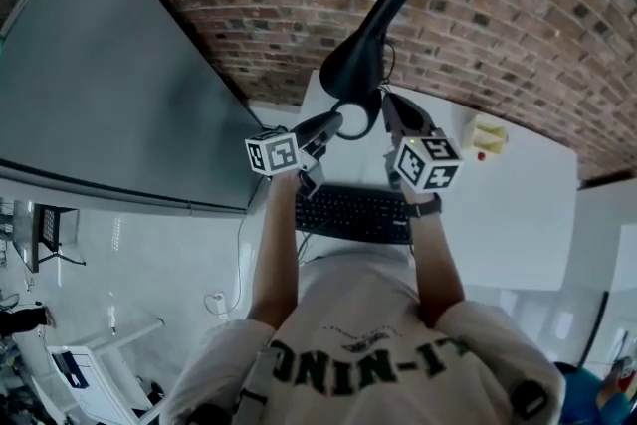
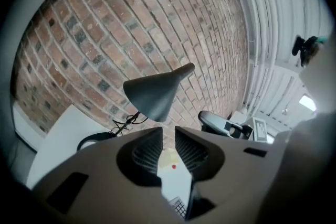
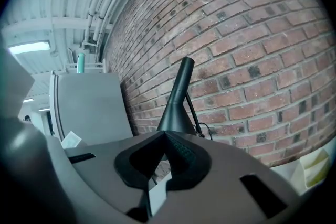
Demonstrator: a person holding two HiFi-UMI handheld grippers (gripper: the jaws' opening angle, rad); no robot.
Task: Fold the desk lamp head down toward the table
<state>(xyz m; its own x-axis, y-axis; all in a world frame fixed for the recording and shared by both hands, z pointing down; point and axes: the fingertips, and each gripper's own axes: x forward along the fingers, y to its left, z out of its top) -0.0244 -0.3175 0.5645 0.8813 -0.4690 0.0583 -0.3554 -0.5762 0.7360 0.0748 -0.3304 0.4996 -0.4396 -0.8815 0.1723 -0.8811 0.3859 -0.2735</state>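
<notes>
The black desk lamp stands on the white table (image 1: pixel 518 214) against the brick wall, its cone head (image 1: pixel 358 55) tilted up and away above its ring base (image 1: pixel 360 117). My left gripper (image 1: pixel 336 124) reaches in from the left beside the base, not touching the lamp. In the left gripper view its jaws (image 2: pixel 168 131) stand slightly apart with nothing between them, and the lamp head (image 2: pixel 149 94) hangs just above and beyond. My right gripper (image 1: pixel 390 106) is close on the base's right. Its jaws (image 3: pixel 165 136) meet at the tips, empty, below the lamp head (image 3: pixel 176 113).
A black keyboard (image 1: pixel 353 214) lies on the table in front of me. A pale yellow object (image 1: pixel 488 136) sits at the right near the wall. A large grey panel (image 1: pixel 100 85) leans at the left. The lamp's cable (image 2: pixel 123 122) trails by the base.
</notes>
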